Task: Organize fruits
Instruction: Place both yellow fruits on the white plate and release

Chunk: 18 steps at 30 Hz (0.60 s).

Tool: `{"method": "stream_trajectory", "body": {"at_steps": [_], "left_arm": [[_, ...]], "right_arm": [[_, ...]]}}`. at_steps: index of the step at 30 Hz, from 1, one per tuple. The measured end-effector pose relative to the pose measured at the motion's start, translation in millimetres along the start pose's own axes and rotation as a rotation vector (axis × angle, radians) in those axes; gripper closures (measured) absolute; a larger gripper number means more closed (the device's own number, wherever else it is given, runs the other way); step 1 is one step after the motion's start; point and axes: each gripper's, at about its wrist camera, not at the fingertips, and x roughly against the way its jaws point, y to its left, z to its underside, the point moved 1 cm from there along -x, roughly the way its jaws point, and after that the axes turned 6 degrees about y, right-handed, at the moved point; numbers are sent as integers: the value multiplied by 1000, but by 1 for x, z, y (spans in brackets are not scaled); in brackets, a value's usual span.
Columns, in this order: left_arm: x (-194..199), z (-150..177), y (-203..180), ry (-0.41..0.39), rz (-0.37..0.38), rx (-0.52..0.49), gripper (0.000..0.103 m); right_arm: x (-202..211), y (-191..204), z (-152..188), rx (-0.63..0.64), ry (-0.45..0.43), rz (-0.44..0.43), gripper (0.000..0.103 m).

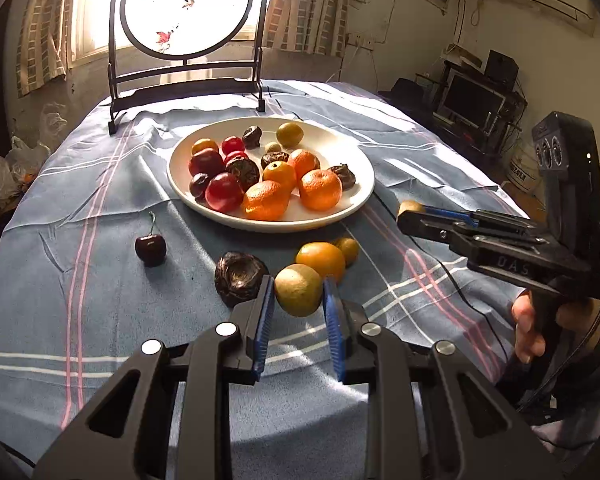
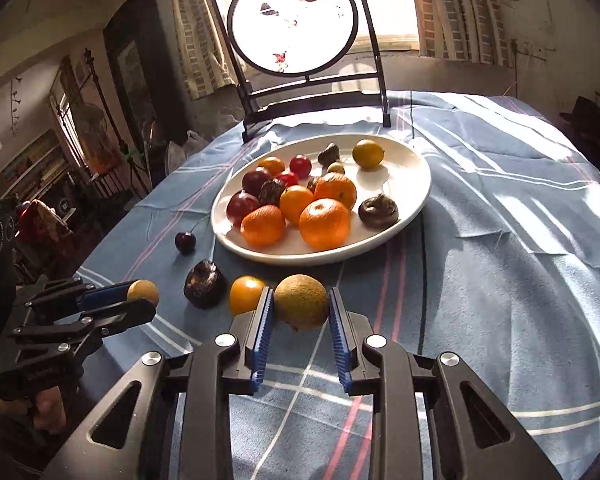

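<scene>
On the blue striped-cloth counter (image 1: 80, 280), one white round plate (image 1: 356, 196) is holding three ridged orange tangerines (image 1: 320, 189), four dark wrinkled fruits (image 1: 343, 176), two yellow-green fruits (image 1: 289, 134), plus several red and smooth orange ones.

Four pieces are lying loose at the plate's 6 to 8 o'clock: one dark stemmed cherry (image 1: 151, 250), one dark wrinkled fruit (image 1: 240, 278), one smooth orange fruit (image 1: 320, 260) and one small yellow-green fruit (image 1: 348, 250).

The left tool (image 1: 298, 282) is standing partly closed, its blue pads pressing one round yellow-green fruit (image 1: 298, 300). The right tool (image 2: 301, 293) is likewise clamping one round greenish-brown fruit (image 2: 302, 306), at the plate's 6 o'clock.
</scene>
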Motion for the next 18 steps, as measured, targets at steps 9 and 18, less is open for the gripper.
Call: {"method": "stream_trajectory", "body": {"at_steps": [9, 18], "left_arm": [[-62, -103, 12, -3, -32, 2, 79], [-98, -121, 34, 34, -47, 94, 55]], "right_arm": [[-44, -43, -84, -77, -35, 37, 75], [-63, -43, -94, -92, -67, 62, 53]]}}
